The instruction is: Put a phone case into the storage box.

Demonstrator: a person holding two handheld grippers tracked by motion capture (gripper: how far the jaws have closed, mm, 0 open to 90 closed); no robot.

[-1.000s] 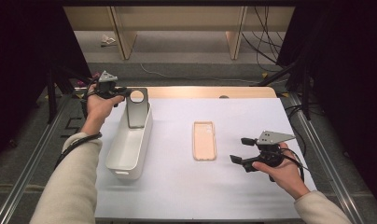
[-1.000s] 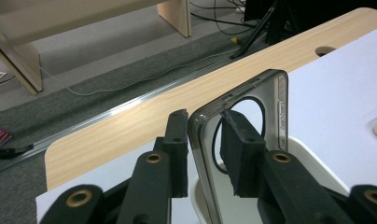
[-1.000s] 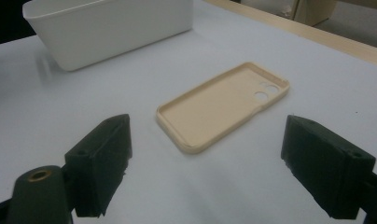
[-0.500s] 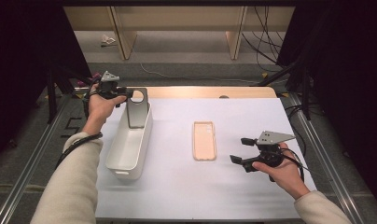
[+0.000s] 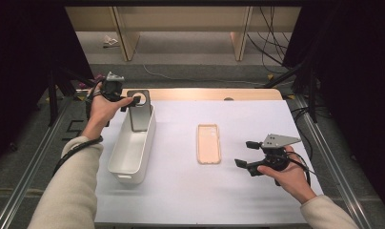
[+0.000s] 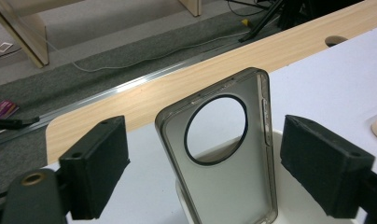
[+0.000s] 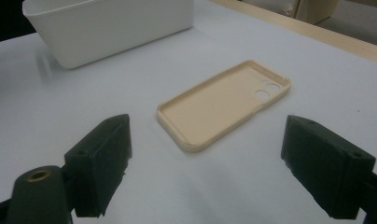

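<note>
So the left gripper has just been opening its jaws, and in the left gripper view both black pads stand clear of the smoky-grey translucent phone case with the big round camera cutout. The case is between them but nothing presses on it. It's standing on end, leaning at the far end of the long white plastic bin, top edge sticking up above the rim. My guess is it was lowered in upright because the bin is narrow, and the wall is what props it up now the pads have let go.

The right gripper hangs low over the white table mat with its jaws spread wide, nothing in them. It's aimed straight at the beige matte phone case with two small camera holes, which lies flat and open side up in the middle of the mat, well apart from the bin. Looks lined up to be the next one grabbed, I reckon.
</note>
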